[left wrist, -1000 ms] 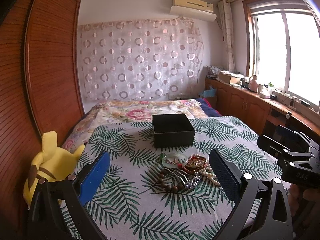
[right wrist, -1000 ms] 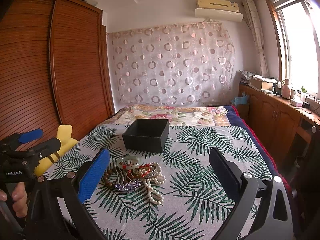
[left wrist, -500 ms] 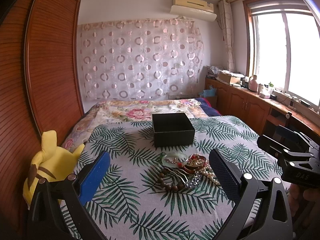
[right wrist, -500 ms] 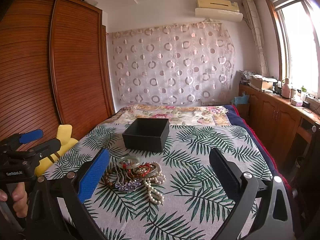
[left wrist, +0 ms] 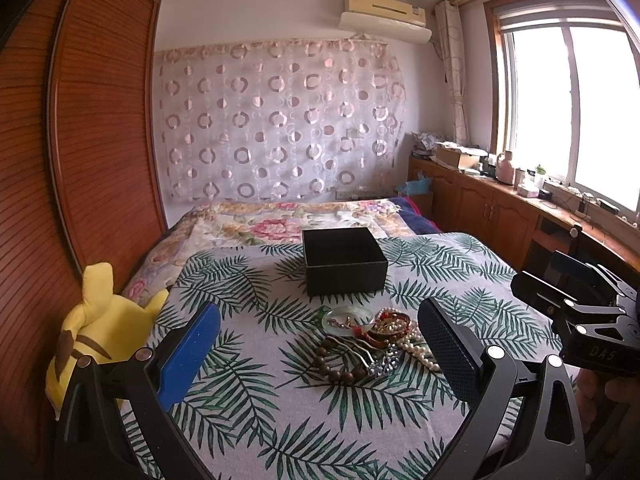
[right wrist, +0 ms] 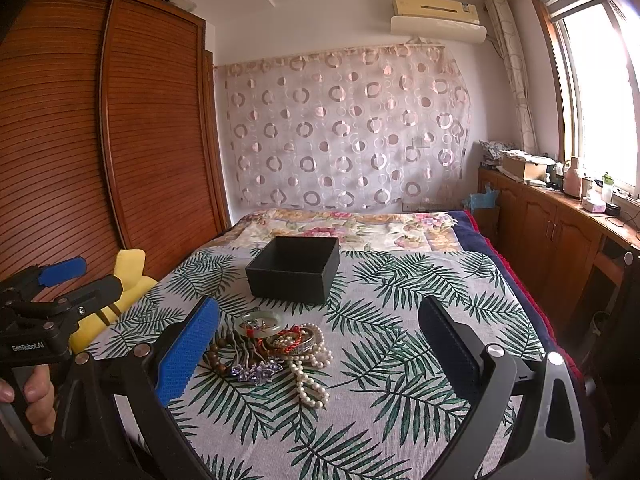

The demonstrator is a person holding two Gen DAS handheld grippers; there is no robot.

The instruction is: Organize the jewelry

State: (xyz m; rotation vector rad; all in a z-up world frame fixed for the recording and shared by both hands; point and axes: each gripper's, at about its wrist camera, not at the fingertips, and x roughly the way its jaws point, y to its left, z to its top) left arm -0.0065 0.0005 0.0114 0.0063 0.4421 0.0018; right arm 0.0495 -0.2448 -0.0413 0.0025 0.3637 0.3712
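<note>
Left wrist view: left gripper point(left wrist: 318, 334) has both fingers spread wide, holding nothing, low in the frame above a palm-leaf cloth point(left wrist: 240, 408). Between the fingertips, at centre frame, lies the jewelry pile point(left wrist: 370, 340): a jade bangle point(left wrist: 346, 317), a wooden bead bracelet point(left wrist: 338, 368) and a pearl strand point(left wrist: 418, 354), tangled together. Just beyond stands an open black box point(left wrist: 344, 260), apart from the pile. A yellow plush toy point(left wrist: 92, 340) sits at lower left.

Right wrist view: right gripper point(right wrist: 318, 338) likewise spread, empty; the pile lies nearer its blue left finger point(right wrist: 186, 354).
</note>
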